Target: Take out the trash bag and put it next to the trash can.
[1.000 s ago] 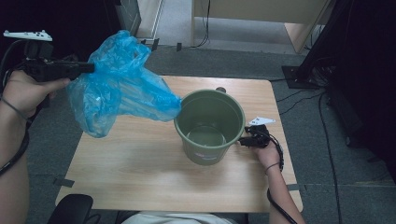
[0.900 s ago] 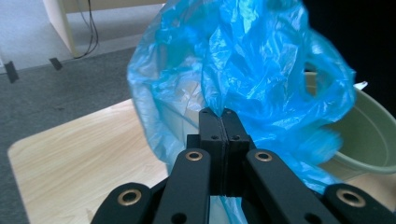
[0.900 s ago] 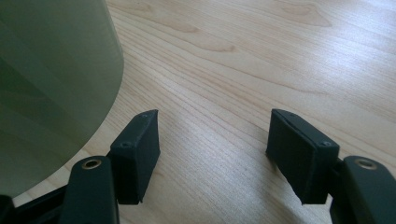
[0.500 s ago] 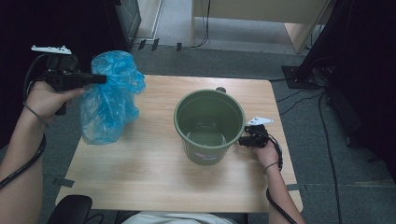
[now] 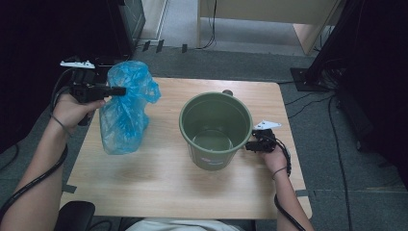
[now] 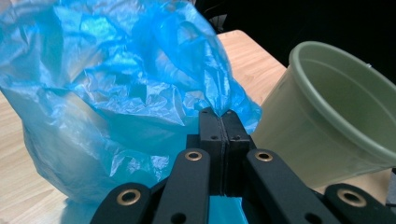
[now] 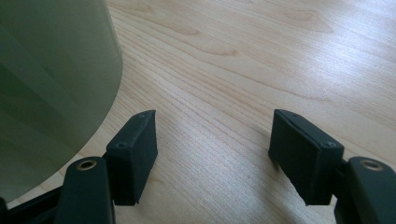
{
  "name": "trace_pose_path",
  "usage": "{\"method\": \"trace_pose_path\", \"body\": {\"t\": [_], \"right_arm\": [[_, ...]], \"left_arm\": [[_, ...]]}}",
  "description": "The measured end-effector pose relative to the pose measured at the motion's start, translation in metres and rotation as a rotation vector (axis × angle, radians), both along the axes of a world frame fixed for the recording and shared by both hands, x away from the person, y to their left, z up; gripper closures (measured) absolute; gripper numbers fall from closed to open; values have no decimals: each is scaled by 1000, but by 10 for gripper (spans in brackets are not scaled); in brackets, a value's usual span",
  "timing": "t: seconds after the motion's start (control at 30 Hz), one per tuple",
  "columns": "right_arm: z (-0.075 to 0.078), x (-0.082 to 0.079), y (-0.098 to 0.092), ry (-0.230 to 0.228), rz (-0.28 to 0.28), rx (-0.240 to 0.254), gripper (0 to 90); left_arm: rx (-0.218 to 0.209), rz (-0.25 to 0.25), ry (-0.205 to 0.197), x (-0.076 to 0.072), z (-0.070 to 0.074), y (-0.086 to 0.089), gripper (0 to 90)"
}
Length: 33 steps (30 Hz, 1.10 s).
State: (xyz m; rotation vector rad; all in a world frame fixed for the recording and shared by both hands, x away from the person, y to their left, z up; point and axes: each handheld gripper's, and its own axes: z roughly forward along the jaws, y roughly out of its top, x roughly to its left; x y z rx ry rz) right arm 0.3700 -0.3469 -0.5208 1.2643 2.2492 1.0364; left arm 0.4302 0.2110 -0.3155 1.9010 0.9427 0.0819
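Observation:
A crumpled blue plastic bag (image 5: pixel 126 110) hangs at the table's left side, its bottom resting on the wood. My left gripper (image 5: pixel 120 90) is shut on the bag's upper edge; in the left gripper view the jaws (image 6: pixel 223 119) are pressed together on the blue film (image 6: pixel 116 84). A green bucket (image 5: pixel 215 127) stands upright and empty at mid-table, seen also as the bucket (image 6: pixel 327 107) to the right of the bag. My right gripper (image 5: pixel 250 144) rests low beside the bucket's right wall. It (image 7: pixel 212 121) stands open over bare wood, the bucket wall (image 7: pixel 51 84) just left of its left jaw.
The wooden table (image 5: pixel 159 183) has free surface in front of the bucket and bag. Dark equipment (image 5: pixel 48 38) stands left of the table and more at the right (image 5: pixel 365 72). Cables (image 5: pixel 308 98) lie on the grey floor, and a black chair edge (image 5: pixel 77 216) shows at bottom left.
My left hand has come down and to the right with the bag. The bag, earlier spread out toward the bucket, now hangs narrow and touches the table. The right gripper stayed put.

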Motion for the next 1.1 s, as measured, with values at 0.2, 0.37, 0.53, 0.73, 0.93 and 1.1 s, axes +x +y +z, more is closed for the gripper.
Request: {"method": "trace_pose_path", "body": {"t": [0.2, 0.37, 0.53, 0.73, 0.93, 1.1], "right_arm": [[0, 0, 0, -1, 0, -5, 318], [0, 0, 0, -3, 1, -8, 318], [0, 0, 1, -4, 0, -8, 317], [0, 0, 1, -3, 0, -9, 315], [0, 0, 1, -9, -1, -11, 312], [0, 0, 1, -10, -1, -12, 309]], "left_arm": [[-5, -15, 15, 2, -25, -11, 880], [-1, -23, 24, 4, -45, -20, 885], [11, -32, 28, 5, -64, -29, 888], [20, -38, 20, 5, -85, -38, 885], [27, -18, -9, 3, -104, -45, 863], [26, -11, -20, 2, -119, -49, 827]]}}
